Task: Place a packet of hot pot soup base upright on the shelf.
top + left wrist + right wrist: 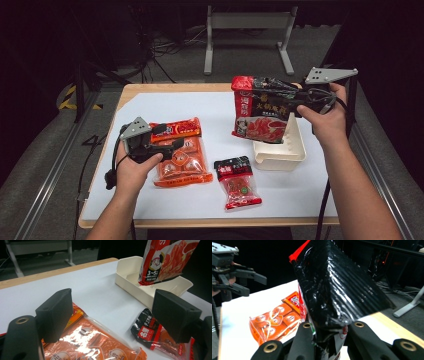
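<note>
We log the right gripper (294,106) clamped on the large red-and-black pouch (261,109), which hangs lifted off the table with its lower edge just above the cream tray (280,152). In the right gripper view we see the jaws closed on the crumpled foil of the pouch, which rises straight up out of them.

We note the left gripper (172,137) with its jaws apart, gripping nothing, poised over the orange snack pack (181,165) at the left of the white mat (200,107). In the left gripper view that pack lies below and between the jaws; whether they touch it, we cannot tell.

We also list a flat orange-red packet (179,128) touching the far edge of the snack pack, and a small red-and-black sachet (238,182) near the table's front, between pack and tray.
</note>
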Action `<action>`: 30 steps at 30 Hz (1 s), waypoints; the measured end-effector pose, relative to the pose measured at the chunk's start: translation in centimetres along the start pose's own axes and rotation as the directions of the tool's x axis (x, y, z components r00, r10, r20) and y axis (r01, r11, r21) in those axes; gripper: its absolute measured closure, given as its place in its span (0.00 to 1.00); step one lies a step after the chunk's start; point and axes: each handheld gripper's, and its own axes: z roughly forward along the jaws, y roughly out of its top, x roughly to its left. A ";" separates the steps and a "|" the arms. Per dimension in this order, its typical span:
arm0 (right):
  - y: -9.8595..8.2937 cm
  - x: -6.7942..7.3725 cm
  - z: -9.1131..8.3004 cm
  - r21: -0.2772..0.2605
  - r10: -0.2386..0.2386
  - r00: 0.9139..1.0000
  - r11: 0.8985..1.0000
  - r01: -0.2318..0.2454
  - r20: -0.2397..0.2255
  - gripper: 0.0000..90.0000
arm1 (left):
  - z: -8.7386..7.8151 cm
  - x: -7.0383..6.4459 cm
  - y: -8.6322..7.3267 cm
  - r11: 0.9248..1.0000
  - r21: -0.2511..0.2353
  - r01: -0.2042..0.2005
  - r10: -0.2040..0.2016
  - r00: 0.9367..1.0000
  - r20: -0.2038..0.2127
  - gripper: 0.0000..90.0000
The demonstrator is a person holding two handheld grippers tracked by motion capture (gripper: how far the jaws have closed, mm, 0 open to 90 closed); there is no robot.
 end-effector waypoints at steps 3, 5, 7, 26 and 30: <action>0.1 -0.5 0.1 -0.001 -0.019 1.000 1.000 0.019 0.014 0.91 | -0.2 0.2 0.0 1.000 -0.001 0.004 -0.004 1.000 -0.008 0.20; 0.2 -0.9 0.2 0.002 -0.033 0.999 0.999 0.033 0.028 0.91 | -0.3 0.3 -0.1 1.000 -0.001 0.010 -0.010 1.000 -0.012 0.20; 0.2 -1.2 0.3 0.003 -0.040 0.999 0.999 0.040 0.032 0.91 | -0.4 0.5 0.0 1.000 -0.004 0.008 -0.008 1.000 -0.020 0.20; 0.4 -4.4 0.4 -0.014 -0.105 0.992 0.994 0.106 0.075 0.91 | -2.0 1.1 -0.7 0.999 -0.013 0.035 -0.036 0.996 -0.075 0.20; 0.5 -5.0 0.4 -0.009 -0.118 0.990 0.993 0.119 0.078 0.91 | -2.6 1.3 -1.1 0.999 -0.009 0.040 -0.041 0.995 -0.093 0.20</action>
